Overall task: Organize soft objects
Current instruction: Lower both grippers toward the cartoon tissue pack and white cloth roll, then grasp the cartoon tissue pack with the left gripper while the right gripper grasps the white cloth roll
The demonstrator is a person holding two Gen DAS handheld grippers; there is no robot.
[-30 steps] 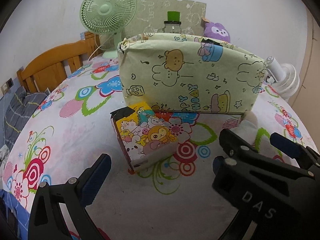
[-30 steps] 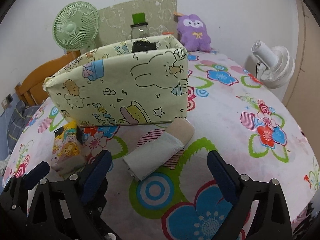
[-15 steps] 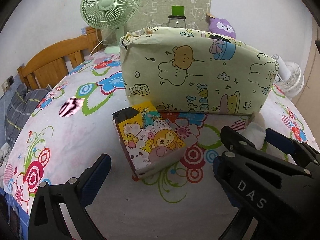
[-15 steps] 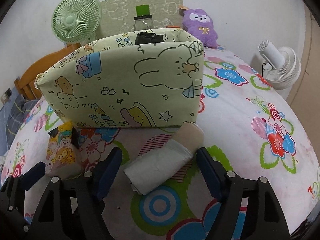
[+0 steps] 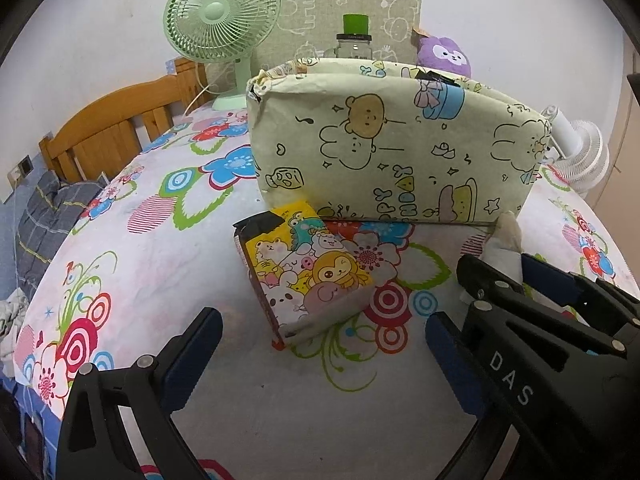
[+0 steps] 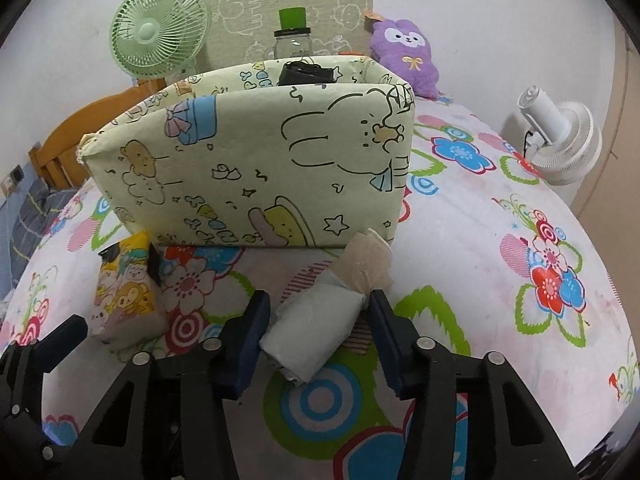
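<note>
A pale green cartoon-print fabric bin (image 5: 396, 152) (image 6: 256, 164) stands on the flowered bedsheet. A yellow cartoon tissue pack (image 5: 308, 272) (image 6: 128, 296) lies in front of it. My left gripper (image 5: 320, 356) is open, just short of the pack. A rolled white and beige cloth (image 6: 332, 304) (image 5: 504, 240) lies to the right. My right gripper (image 6: 316, 320) straddles the roll with its jaws nearly touching both sides. A dark object (image 6: 306, 73) sits inside the bin.
A green fan (image 5: 222, 28), a glass jar with a green lid (image 6: 292, 36) and a purple plush toy (image 6: 404, 56) stand behind the bin. A white fan (image 6: 560, 140) is at the right. A wooden headboard (image 5: 108, 136) is at the left.
Both grippers moved forward toward the bin. The right jaws narrowed and came around the rolled cloth. The left gripper stayed open, closer to the tissue pack.
</note>
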